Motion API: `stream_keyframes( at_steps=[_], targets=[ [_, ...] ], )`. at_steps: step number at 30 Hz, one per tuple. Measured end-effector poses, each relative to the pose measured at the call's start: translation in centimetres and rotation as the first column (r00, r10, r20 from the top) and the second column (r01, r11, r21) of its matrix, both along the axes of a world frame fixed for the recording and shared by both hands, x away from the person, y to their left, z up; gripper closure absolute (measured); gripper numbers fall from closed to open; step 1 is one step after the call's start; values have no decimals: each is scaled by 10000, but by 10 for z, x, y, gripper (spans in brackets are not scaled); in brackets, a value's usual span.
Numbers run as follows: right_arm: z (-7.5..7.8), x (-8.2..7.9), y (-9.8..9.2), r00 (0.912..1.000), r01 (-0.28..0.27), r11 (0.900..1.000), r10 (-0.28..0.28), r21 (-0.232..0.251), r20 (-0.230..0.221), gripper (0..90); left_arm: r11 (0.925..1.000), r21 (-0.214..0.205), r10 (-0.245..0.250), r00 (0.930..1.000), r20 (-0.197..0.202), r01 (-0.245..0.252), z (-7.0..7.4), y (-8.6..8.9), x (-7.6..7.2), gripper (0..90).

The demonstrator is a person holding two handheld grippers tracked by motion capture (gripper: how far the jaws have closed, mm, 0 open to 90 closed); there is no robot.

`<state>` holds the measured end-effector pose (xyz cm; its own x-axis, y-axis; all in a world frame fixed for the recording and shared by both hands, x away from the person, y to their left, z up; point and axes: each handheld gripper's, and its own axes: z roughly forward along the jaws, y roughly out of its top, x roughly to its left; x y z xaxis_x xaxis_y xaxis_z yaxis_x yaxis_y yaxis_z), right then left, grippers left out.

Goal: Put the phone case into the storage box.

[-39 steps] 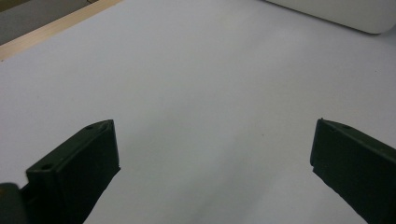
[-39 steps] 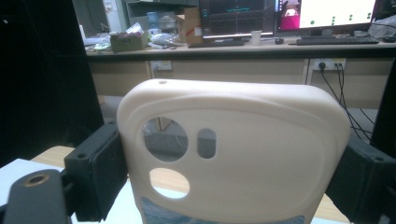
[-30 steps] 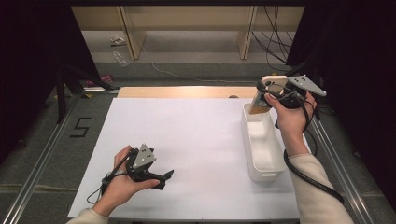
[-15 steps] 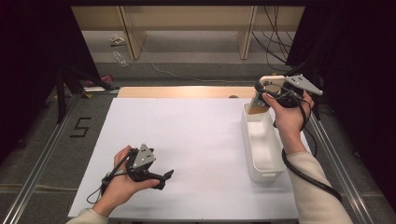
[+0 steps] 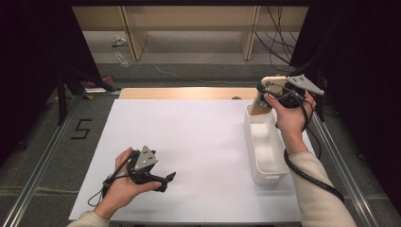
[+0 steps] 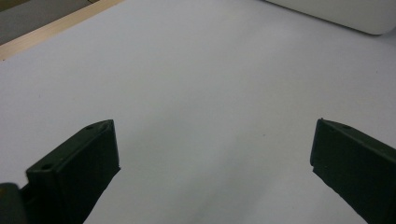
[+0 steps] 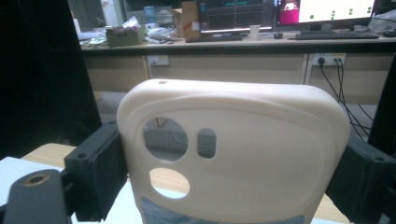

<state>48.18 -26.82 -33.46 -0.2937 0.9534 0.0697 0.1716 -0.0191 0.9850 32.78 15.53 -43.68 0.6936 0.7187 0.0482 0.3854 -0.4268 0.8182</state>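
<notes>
At about seven o'clock on the white sheet (image 5: 189,142), nearest the person, the left gripper (image 5: 166,179) rests in the left hand (image 5: 120,187), low over the paper with its grey plate up and its jaws pointing toward three o'clock. In the left gripper view the two black jaws stand wide apart with bare sheet between them, so this gripper is open and holds nothing. The forearm comes in from the bottom edge, the wrist lying close to the sheet and the fingers curled round the gripper body, a cable trailing off toward eight o'clock. Farther out, at three o'clock, a white bin (image 5: 265,146) sits on the sheet with its long axis running six to twelve, parallel to the sheet's right edge. Beyond it, at about one o'clock, the right hand (image 5: 291,116) is raised over the bin's far end, the sleeved forearm reaching up along the bin's right side and the wrist bent so the right gripper (image 5: 261,97) aims toward nine o'clock and a little down. That gripper is clamped on a cream case (image 7: 233,154), a flat rounded shell with two round holes and a small slot; in the right gripper view the jaws press its two side edges. The case hangs above the far end of the bin, apart from it, its long axis running roughly up and down, the rounded end uppermost. Past the table, at twelve o'clock, stand pale wooden shelves (image 5: 189,23).
</notes>
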Motion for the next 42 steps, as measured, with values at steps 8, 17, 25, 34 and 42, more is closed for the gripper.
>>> stream_keyframes(
  at_steps=[8,17,25,34,42],
  targets=[
    [-1,3,1,10000,-5,10000,5,-23,-36,127,10000,2,-7,10000,-6,7,0,0,0,7],
    [-2,6,1,10000,4,10000,-4,-48,-34,128,10000,0,13,10000,-13,-13,0,0,0,7],
    [-3,8,1,10000,20,10000,-20,-40,-53,127,10000,-3,16,10000,-16,-16,0,0,0,7],
    [-3,9,2,10000,38,10000,-38,-48,-70,127,10000,1,-2,10000,-6,2,0,0,0,7],
    [-5,11,2,9999,64,10000,-65,-72,-109,128,10000,-3,3,10000,-6,-3,0,0,0,7]
  ],
)
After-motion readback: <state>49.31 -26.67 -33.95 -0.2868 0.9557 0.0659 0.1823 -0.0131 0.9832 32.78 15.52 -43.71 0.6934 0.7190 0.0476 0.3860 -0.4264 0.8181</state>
